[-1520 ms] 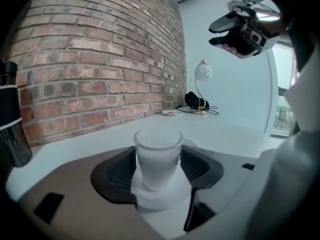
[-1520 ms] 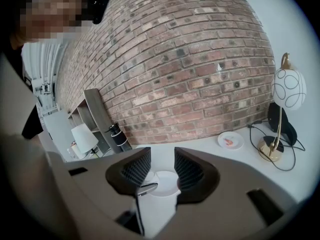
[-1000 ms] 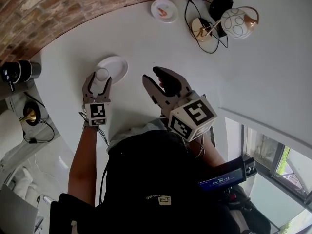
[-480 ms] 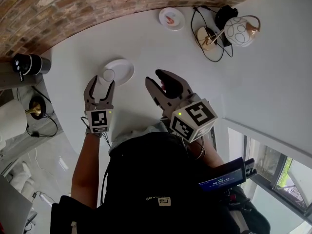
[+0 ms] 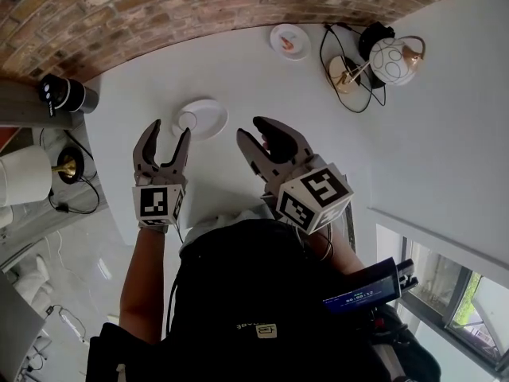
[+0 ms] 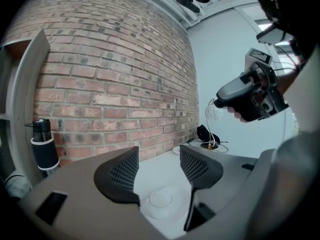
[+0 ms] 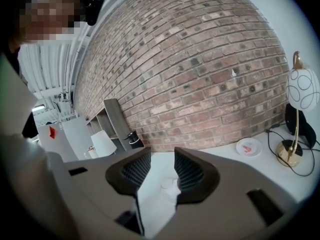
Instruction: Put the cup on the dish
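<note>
A small white cup [image 5: 188, 120] stands upright on the left part of a white dish [image 5: 213, 118] on the white table. My left gripper [image 5: 169, 131] is open, held just short of the dish, with nothing between its fingers. In the left gripper view the cup [image 6: 160, 199] sits on the dish [image 6: 167, 211] below and beyond the open left gripper [image 6: 159, 164]. My right gripper [image 5: 254, 132] hovers open and empty to the right of the dish. Past the right gripper [image 7: 162, 171] in its own view, the cup [image 7: 168, 184] shows partly.
A smaller dish [image 5: 289, 40] with something red on it lies at the table's back by the brick wall. A white globe lamp [image 5: 394, 58] with its cables stands at the back right. A black cylinder [image 5: 64, 94] and a white lampshade [image 5: 24, 173] stand off the table's left edge.
My left gripper, which had its fingers round the cup on the dish, has drawn back toward me. The cup stays on the dish. The right gripper has hardly moved.
</note>
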Available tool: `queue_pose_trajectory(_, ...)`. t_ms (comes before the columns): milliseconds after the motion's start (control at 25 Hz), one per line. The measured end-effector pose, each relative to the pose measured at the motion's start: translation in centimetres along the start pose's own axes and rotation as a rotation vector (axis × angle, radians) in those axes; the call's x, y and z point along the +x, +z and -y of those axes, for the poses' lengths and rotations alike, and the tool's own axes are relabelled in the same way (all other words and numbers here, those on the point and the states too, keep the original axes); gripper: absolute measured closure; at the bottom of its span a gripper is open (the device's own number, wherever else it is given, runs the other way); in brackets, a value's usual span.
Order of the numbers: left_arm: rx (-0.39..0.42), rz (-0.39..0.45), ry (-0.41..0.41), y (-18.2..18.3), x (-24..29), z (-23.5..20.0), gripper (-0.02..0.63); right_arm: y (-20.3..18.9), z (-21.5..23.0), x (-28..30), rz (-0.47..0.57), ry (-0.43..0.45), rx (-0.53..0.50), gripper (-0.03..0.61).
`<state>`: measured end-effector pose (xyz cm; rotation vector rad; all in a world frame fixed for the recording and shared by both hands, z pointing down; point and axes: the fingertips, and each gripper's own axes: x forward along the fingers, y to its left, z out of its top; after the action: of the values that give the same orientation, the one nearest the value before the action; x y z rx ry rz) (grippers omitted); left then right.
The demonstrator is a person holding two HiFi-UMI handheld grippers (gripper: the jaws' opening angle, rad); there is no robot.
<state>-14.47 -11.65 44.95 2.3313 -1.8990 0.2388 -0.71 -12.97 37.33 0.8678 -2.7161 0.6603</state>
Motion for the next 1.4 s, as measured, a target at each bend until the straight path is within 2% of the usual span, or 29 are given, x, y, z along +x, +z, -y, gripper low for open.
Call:
queue_pose_trajectory(160,0.039,0.055,0.009,3.1,-1.1,0.7,0.354,0.3,-0.8,-0.3,0.014,0.027,-0.006,0.431)
queue_pose_trajectory(400,0.053,0.088,-0.010,6.8,-3.2,2.7,0.354,0.6,-2.0,-0.3,0.039,0.079,-0.007,0.431)
queue_pose_trajectory(640,-0.013,0.127,0.014,10.5,-5.6,3.2,0.354,1.5,-3.2,-0.2,0.077,0.131,-0.008,0.431)
queue_pose_trajectory(880,-0.042,0.185,0.060,14.2,-8.0,3.3,0.354,2.6,-4.2,-0.1,0.116,0.180,-0.011,0.431)
queue_pose_trajectory(1120,-0.034,0.222,0.089,16.0,-9.5,3.1,0.354,3.6,-6.0,0.0,0.142,0.231,-0.025,0.431)
queue_pose_trajectory(1280,-0.095,0.178,0.104,15.6,-10.2,2.6,0.356,4.6,-7.0,-0.3,0.165,0.251,-0.033,0.431)
queue_pose_trajectory(1360,-0.114,0.182,0.115,15.7,-10.6,2.1,0.417,5.4,-7.5,-0.3,0.182,0.260,-0.041,0.431)
queue_pose_trajectory(1400,-0.115,0.184,0.119,15.7,-10.7,2.0,0.422,5.7,-7.7,-0.3,0.189,0.264,-0.046,0.431)
